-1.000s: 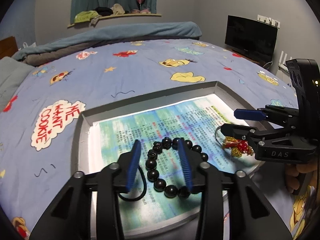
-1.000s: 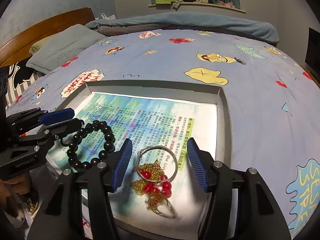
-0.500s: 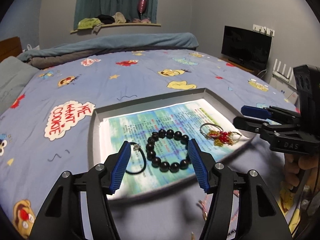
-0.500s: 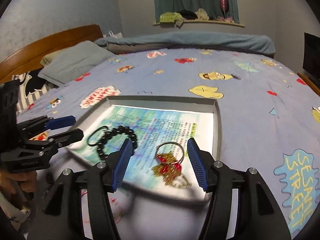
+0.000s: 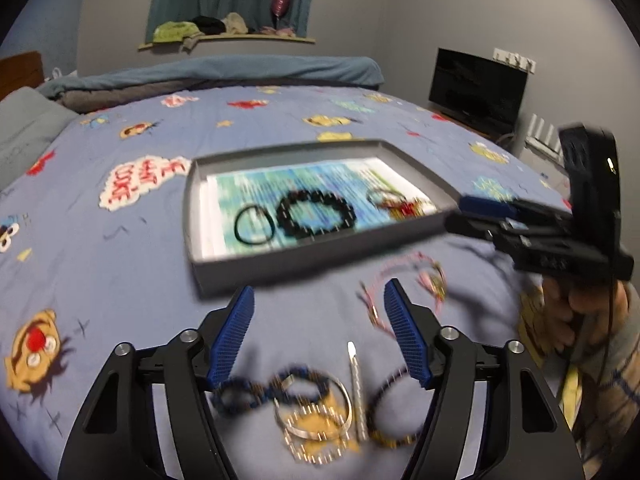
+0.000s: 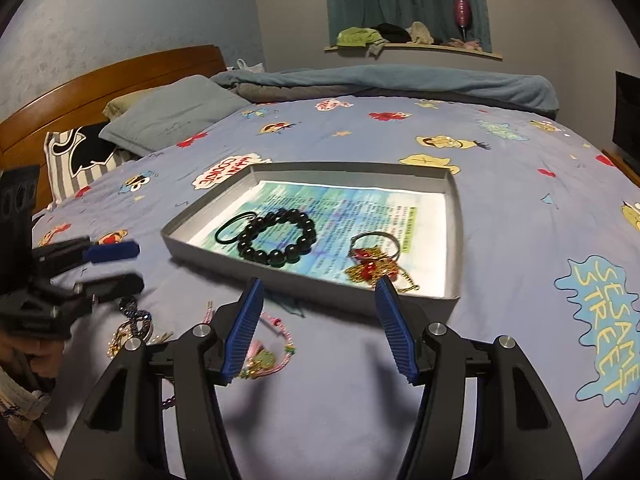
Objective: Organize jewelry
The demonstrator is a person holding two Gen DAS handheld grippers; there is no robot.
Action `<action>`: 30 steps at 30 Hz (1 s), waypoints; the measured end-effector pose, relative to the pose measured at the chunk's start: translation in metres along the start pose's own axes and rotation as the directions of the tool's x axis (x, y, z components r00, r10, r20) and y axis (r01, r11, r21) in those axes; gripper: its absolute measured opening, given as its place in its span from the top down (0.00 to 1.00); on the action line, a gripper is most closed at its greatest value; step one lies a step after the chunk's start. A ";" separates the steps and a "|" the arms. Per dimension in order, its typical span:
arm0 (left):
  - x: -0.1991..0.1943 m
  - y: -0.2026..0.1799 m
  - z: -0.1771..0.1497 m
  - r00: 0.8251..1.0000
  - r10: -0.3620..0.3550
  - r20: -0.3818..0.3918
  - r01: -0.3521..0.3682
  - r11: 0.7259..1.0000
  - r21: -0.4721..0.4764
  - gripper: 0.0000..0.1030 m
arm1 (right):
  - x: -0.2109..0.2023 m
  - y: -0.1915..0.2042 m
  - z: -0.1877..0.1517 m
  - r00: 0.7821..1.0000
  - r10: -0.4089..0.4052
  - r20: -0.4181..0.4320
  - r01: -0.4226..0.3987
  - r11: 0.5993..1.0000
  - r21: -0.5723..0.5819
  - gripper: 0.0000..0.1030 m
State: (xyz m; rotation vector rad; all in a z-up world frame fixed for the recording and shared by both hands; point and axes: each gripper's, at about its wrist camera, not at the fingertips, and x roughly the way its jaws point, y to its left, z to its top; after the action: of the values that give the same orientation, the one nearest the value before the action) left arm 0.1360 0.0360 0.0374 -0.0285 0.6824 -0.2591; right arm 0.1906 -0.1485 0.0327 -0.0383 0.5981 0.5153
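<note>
Both grippers have pulled back from the shallow grey cardboard tray point(image 6: 454, 240), left gripper point(image 5: 320, 334) and right gripper point(image 6: 320, 330) wide open, empty; three pieces inside: black elastic band point(image 6: 232, 227), black beaded bracelet point(image 6: 278, 242), silver bangle with red-gold charms point(image 6: 374, 256).

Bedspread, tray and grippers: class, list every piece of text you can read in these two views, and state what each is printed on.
"SESAME STREET": blue splash patch on the bedspread.
"ME WANT COOKIE": white speech patch on the bedspread; partly hidden by the tray in the right view.
Printed sheet lining the tray: lines of text, too small to read.
Left gripper body lettering: blurred, unreadable.
</note>
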 end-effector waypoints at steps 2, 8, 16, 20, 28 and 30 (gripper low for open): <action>-0.001 -0.005 -0.006 1.000 -0.013 -0.009 0.013 1.000 0.023 0.38 | 0.000 0.003 -0.002 1.000 0.006 -0.003 -0.006 1.000 -0.009 0.44; 0.006 -0.020 -0.017 0.997 -0.042 -0.058 0.047 0.995 0.086 0.57 | 0.005 0.012 -0.012 0.999 0.031 -0.036 -0.032 0.999 -0.027 0.44; 0.030 -0.022 -0.025 0.988 -0.006 -0.158 0.023 0.994 0.107 0.78 | 0.019 0.016 -0.020 0.995 0.040 -0.095 -0.042 0.999 -0.028 0.44; 0.031 -0.026 -0.029 0.984 -0.007 -0.175 0.032 0.990 0.136 0.94 | 0.024 0.017 -0.023 0.993 0.040 -0.115 -0.044 0.998 -0.036 0.45; 0.030 -0.021 -0.012 0.995 -0.030 -0.098 0.038 0.996 0.076 0.94 | 0.035 0.015 -0.027 0.986 0.058 -0.156 -0.062 0.998 -0.025 0.85; 0.033 -0.017 -0.004 0.996 -0.049 -0.077 0.053 0.998 0.044 0.94 | 0.034 0.014 -0.027 0.987 0.059 -0.150 -0.062 0.998 -0.016 0.91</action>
State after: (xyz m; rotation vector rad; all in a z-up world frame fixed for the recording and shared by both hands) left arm 0.1540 0.0114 0.0159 0.0077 0.7515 -0.3259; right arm 0.1940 -0.1260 -0.0065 -0.0789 0.7420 0.5811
